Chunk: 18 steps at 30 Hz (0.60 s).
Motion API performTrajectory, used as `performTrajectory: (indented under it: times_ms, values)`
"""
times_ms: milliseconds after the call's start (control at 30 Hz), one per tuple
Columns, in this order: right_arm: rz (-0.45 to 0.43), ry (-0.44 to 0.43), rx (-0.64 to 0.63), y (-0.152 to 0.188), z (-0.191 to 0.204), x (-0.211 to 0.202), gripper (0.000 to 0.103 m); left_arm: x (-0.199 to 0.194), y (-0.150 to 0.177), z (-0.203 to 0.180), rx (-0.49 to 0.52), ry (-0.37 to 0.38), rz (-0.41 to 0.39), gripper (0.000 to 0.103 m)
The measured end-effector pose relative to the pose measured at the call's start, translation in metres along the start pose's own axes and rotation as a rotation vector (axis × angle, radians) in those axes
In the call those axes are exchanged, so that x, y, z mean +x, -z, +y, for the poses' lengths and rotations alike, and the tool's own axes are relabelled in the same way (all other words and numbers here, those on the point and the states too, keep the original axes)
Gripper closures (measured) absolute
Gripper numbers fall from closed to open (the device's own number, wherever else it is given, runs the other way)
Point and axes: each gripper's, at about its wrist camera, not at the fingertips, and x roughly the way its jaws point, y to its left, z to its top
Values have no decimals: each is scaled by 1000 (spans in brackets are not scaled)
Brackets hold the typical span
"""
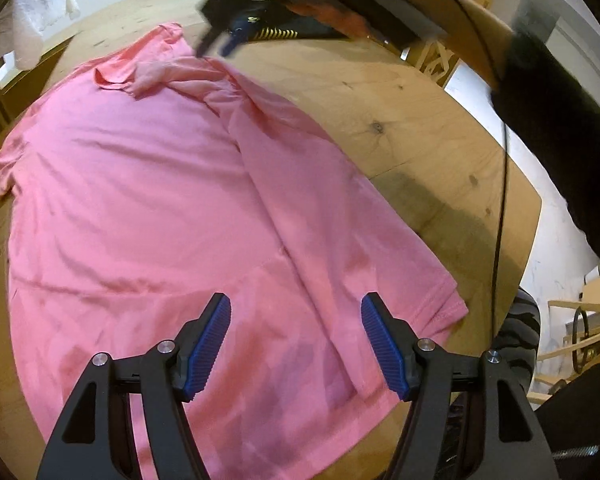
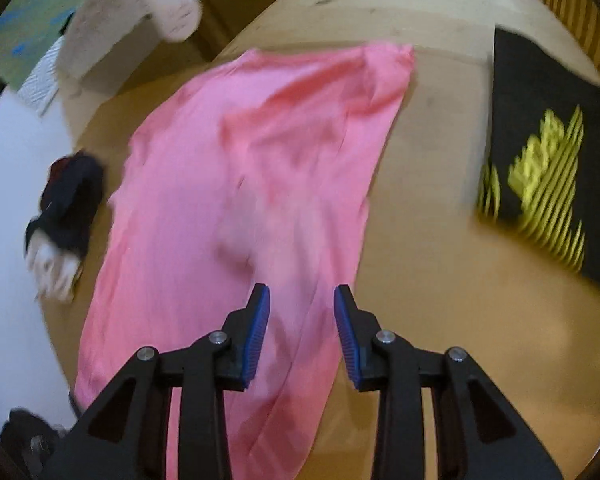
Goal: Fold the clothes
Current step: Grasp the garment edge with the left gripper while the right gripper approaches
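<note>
1. On the wooden table (image 1: 420, 92) lies the pink shirt (image 1: 140, 200), one side folded over.
2. Left gripper (image 1: 296, 344) fingers spread above it, holding nothing.
3. Right gripper (image 2: 302, 332) fingers parted, holding nothing.

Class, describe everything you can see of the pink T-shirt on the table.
The pink T-shirt is plain, thin, smooth knit fabric, lightly creased. It lies flat on the wooden table, one side folded lengthwise over the body, its short sleeve with stitched hem on top. The collar end is bunched. Both open grippers, left and right, hover above it; nothing grips it.
</note>
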Motion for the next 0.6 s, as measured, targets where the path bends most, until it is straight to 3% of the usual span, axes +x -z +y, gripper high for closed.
performTrajectory:
  times_ms: [233,367,433,600]
  values:
    - [31,90,-134,63,38,-17,70,22,2,-21,-39,3,15,37]
    - [31,91,-153,94,40,-30,70,23,1,-43,20,5,7,42]
    - [29,91,-168,115,43,-36,70,25,-1,-49,48,6,13,53]
    - [14,50,-164,169,43,-52,70,31,6,-48,27,1,53,55]
